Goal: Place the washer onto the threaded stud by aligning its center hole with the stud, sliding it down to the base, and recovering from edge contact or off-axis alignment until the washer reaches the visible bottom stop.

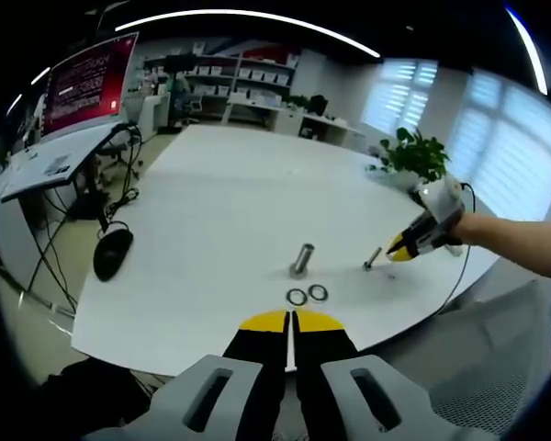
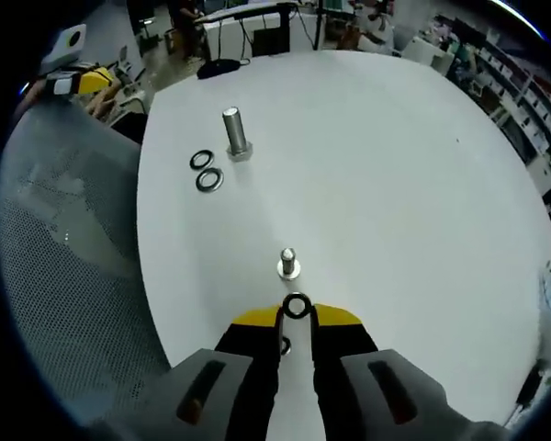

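Right gripper (image 2: 296, 317) nipped shut on washer (image 2: 296, 306), just short of small stud (image 2: 288, 262). Thin edge grip: washer may tilt, catch threads, seemingly off-axis. Left gripper (image 1: 291, 323) closed, empty.

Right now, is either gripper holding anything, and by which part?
The right gripper pinches a washer by its lower rim, the ring standing above the jaw tips, just short of the small stud. The left gripper is shut on nothing.

Potted plant (image 1: 416, 152) at table (image 1: 230, 211) edge; monitor (image 1: 90, 83) beyond.
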